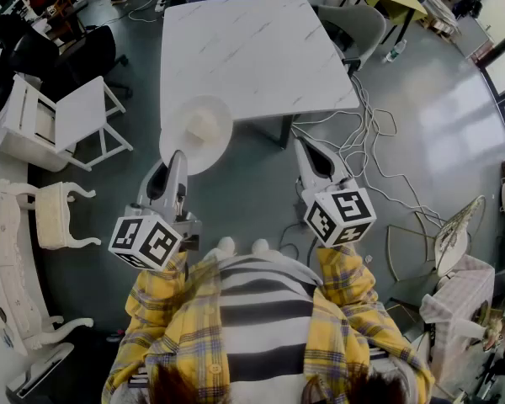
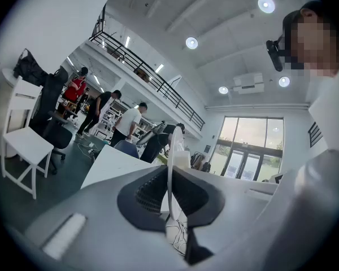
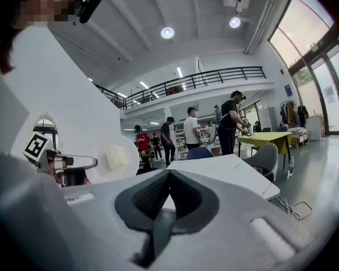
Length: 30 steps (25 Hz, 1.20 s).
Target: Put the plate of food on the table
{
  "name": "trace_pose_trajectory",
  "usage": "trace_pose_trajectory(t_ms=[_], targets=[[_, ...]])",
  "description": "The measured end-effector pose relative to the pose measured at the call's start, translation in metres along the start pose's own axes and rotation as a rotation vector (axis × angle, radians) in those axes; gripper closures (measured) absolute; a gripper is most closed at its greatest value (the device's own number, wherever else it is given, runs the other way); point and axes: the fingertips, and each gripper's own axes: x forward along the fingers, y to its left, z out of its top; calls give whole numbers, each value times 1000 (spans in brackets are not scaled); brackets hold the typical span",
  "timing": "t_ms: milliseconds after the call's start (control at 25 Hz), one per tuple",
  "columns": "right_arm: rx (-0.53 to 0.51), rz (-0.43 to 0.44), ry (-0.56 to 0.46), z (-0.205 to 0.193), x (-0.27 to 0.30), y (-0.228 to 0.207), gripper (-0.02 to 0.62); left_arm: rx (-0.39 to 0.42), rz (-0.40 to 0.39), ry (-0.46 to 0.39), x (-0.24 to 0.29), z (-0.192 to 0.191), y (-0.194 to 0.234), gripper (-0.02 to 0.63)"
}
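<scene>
Off to the left of the left gripper (image 1: 177, 160) stands a white chair (image 1: 76, 120) on the grey floor. The left gripper points level towards the table (image 1: 252, 49), its marker cube (image 1: 147, 241) nearest the person. Its jaws are pinched on the near rim of the white plate (image 1: 181, 135). In the left gripper view (image 2: 170, 176) the plate (image 2: 170, 151) shows edge-on as a thin upright line between the pads, with the pale block of food (image 2: 182, 159) on its right-hand face. The plate reaches ahead of the tips and is held in the air, not resting on the table (image 2: 110, 162). From the head view its far rim overlaps the table's near left corner, and the food (image 1: 204, 125) sits near its middle. The right gripper (image 1: 310, 151) is well to the right of the plate, aimed slightly downward at the table's near edge. Its jaws (image 3: 167, 180) are pressed together with nothing between them. From its view, the plate (image 3: 130, 165) lies off to the left with its food-bearing face (image 3: 116, 157) turned this way, and the table (image 3: 231, 171) is ahead. Loose cables (image 1: 362, 141) trail over the floor to the right of this gripper.
</scene>
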Motion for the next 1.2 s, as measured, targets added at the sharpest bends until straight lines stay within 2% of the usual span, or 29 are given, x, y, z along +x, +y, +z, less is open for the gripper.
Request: trace_pose_trajectory(t_ms=[360, 720, 800, 1040, 1200], targets=[[20, 23, -41, 3, -2, 1, 598, 4, -6, -3, 1, 0, -4, 589], [32, 36, -21, -8, -6, -2, 598, -7, 22, 25, -10, -12, 2, 589], [29, 39, -25, -8, -7, 2, 598, -43, 39, 32, -17, -14, 10, 589], [15, 64, -51, -10, -5, 18, 598, -284, 60, 44, -29, -23, 25, 589], [15, 69, -47, -14, -2, 28, 598, -346, 49, 71, -36, -32, 27, 589]])
